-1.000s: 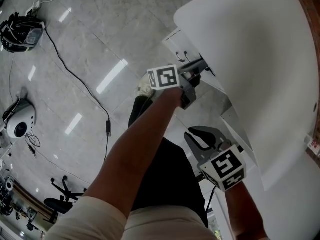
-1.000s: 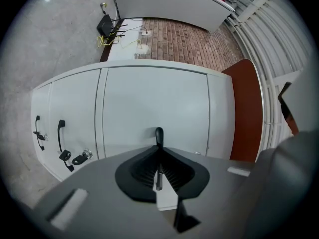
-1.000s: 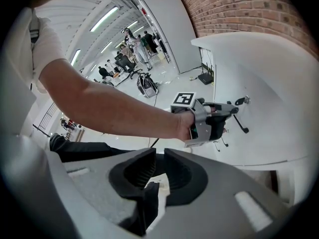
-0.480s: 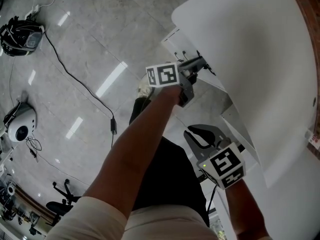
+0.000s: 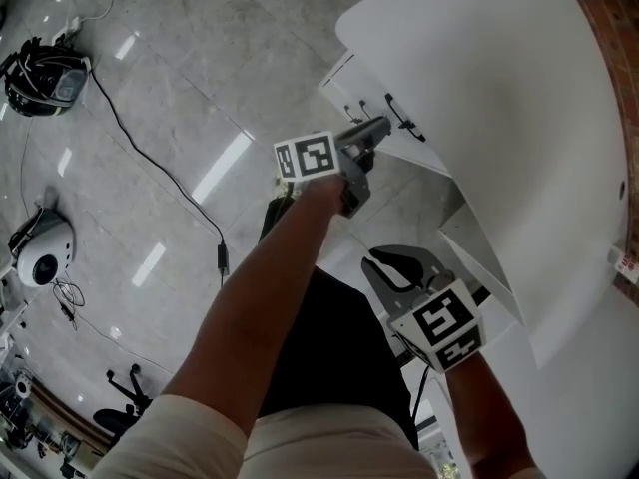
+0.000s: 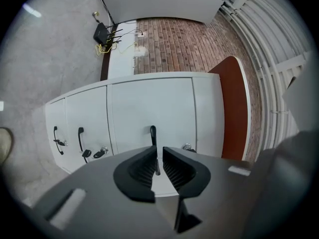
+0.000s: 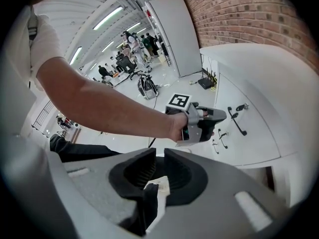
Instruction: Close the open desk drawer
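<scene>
The white desk (image 5: pixel 499 118) has a bank of white drawer fronts (image 5: pixel 361 90) under its top. In the left gripper view the fronts (image 6: pixel 149 108) look flush, each with a black handle (image 6: pixel 153 133). My left gripper (image 5: pixel 382 128) (image 6: pixel 159 151) points at the nearest handle (image 5: pixel 399 118), a short way off it, with its jaws shut and nothing between them. My right gripper (image 5: pixel 384 265) (image 7: pixel 160 156) hangs lower by the desk's edge, jaws shut and empty. From there I see the left gripper (image 7: pixel 207 123) in front of the drawer fronts (image 7: pixel 249 118).
A black cable (image 5: pixel 150 158) runs across the grey tiled floor. Black gear (image 5: pixel 40 63) and a white device (image 5: pixel 40 247) lie at the left, and an office chair (image 5: pixel 125 382) stands lower left. Keys (image 6: pixel 99 152) hang in one drawer lock. A brick wall (image 6: pixel 174 44) stands behind the desk.
My left gripper has drawn back leftward from the drawer fronts, which it was up against a second ago. The right gripper has barely shifted.
</scene>
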